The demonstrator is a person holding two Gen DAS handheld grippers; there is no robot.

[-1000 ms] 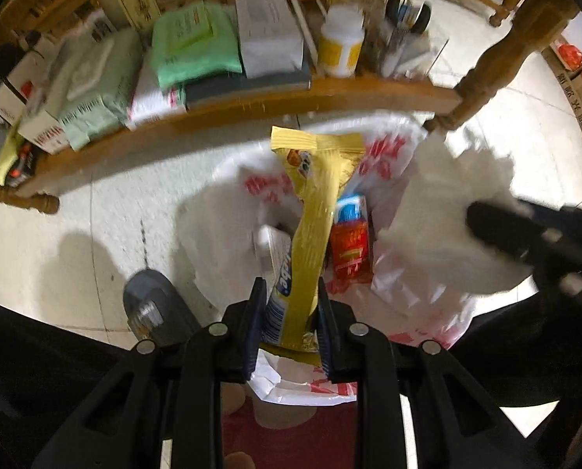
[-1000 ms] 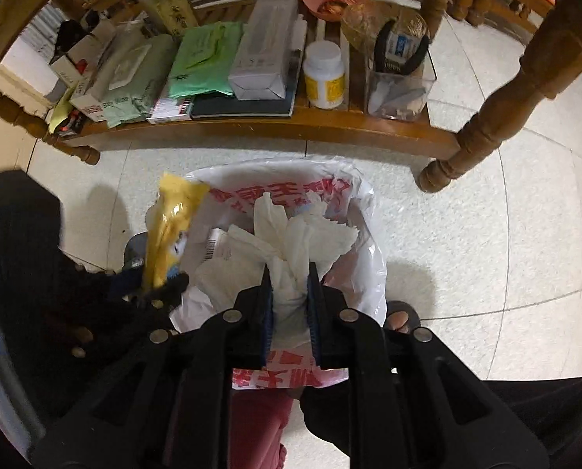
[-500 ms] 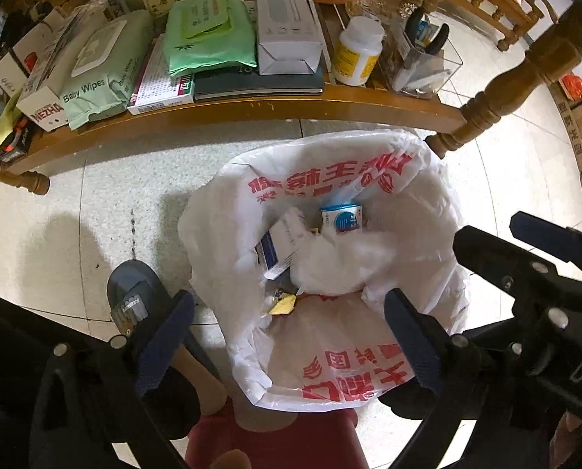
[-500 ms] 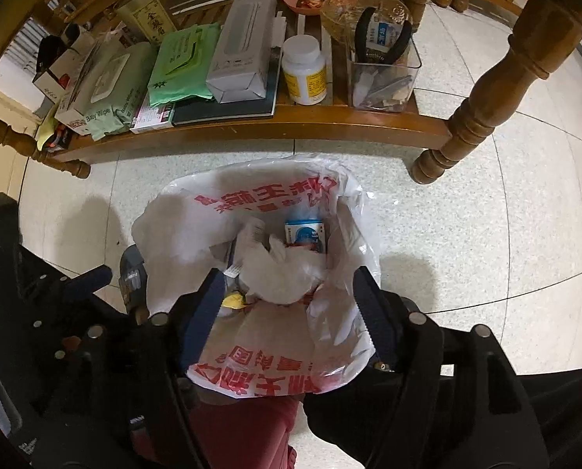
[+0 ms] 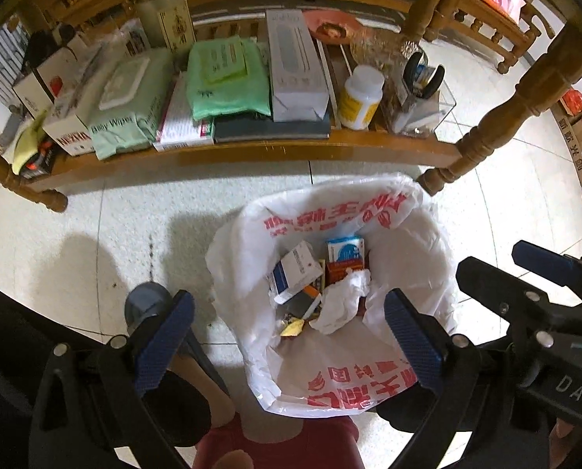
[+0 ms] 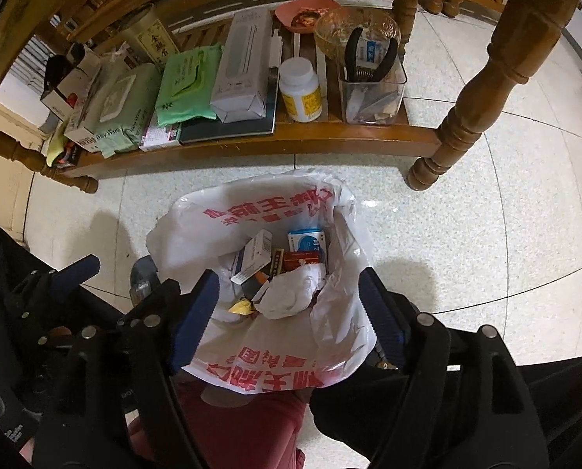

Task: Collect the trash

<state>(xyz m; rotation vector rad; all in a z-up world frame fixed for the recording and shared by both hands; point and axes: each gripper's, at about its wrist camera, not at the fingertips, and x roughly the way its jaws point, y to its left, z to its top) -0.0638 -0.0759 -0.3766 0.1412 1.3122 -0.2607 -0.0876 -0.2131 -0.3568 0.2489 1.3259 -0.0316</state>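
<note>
Jaws of left gripper [image 5: 287, 346] and right gripper [image 6: 287, 320] wide apart, empty, above trash bag [image 6: 252, 211].

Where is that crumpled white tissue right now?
In both views the crumpled white tissue lies inside the white trash bag on the floor, just in front of the red box and blue-and-white box.

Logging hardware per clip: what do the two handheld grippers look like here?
Both match: the left gripper and right gripper have matte black plastic frames with silver rivets at the pivots, and flat fingers faced with dark blue textured pads. White lettering "DAS" shows on the right gripper's body. No cables visible.
</note>
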